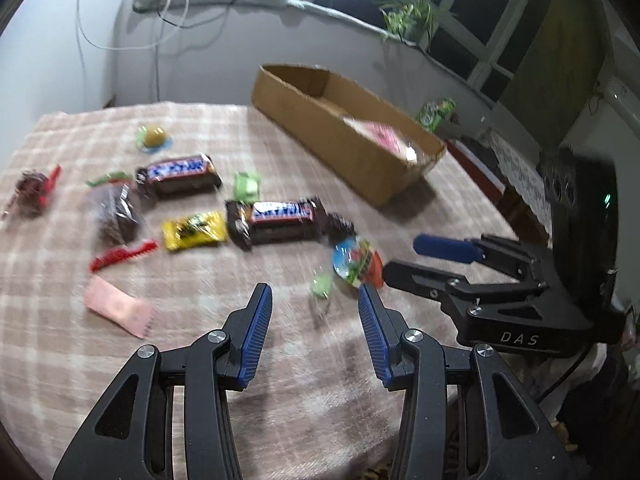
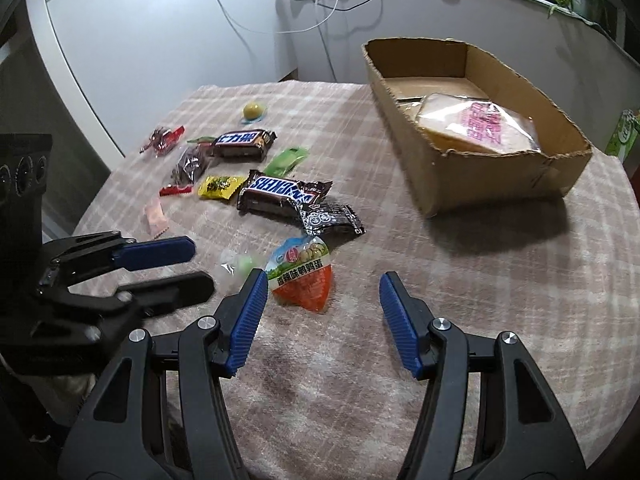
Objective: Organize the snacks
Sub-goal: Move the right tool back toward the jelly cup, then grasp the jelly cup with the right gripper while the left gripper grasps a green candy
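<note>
The snacks lay spread out left of the cardboard box (image 2: pixel 472 184), waiting to go in. The left gripper (image 2: pixel 180 264) hung open and empty. The right gripper (image 2: pixel 324 292) was open too, just beside the quail egg packet (image 2: pixel 302 276), likely its next pick.

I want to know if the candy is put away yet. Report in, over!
Left hand-held gripper open, empty. Right hand-held gripper open, empty, above the quail egg packet. One bread pack in cardboard box. Other snacks on cloth. Path clear.
</note>
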The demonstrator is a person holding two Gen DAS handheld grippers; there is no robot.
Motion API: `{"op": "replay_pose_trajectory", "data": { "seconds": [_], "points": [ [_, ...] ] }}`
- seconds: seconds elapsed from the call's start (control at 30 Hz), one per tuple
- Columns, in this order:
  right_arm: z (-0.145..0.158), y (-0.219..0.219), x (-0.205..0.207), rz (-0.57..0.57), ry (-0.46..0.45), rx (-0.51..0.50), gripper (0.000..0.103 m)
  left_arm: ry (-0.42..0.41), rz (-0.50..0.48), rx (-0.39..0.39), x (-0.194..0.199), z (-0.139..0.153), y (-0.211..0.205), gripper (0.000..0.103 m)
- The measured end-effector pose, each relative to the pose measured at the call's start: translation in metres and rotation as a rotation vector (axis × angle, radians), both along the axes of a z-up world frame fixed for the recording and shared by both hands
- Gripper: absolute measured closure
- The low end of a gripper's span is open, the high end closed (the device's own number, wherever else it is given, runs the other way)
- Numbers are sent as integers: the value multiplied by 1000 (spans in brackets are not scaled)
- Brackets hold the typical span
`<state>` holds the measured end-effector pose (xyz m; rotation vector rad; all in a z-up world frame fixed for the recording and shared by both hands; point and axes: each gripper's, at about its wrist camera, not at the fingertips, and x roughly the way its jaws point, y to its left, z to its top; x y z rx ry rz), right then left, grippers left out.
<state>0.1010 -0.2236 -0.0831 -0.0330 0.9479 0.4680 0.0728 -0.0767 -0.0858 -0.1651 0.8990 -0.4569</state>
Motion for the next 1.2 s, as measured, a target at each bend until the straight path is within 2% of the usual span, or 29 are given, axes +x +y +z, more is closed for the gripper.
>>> {"op": "replay_pose_trajectory", "data": {
  "seconds": [0.1,0.17,0.27,0.43,0.57,0.67,0.73,0.87,1.2],
  "points": [
    [-5,4,5,15,6,-18,43,12,-19,12,4,-8,-7,60],
    [-8,5,8,23,13,-24,45,18,-27,21,5,-12,-9,67],
    [-12,9,12,43,20,-35,47,18,-34,35,8,-15,-11,70],
    [-17,17,17,81,24,-61,48,18,-59,61,11,-20,-16,71],
    [-19,22,21,97,22,-67,49,9,-66,80,12,-21,-18,78],
    [-19,27,20,114,10,-91,58,8,-67,79,13,-22,-16,82],
    [-19,32,18,138,4,-96,73,7,-65,79,14,-22,-15,85],
    [-18,35,15,146,-4,-107,74,3,-64,75,14,-23,-15,88],
    [-14,20,5,120,9,-52,76,-11,-52,57,10,-20,-11,90]
  ]
}}
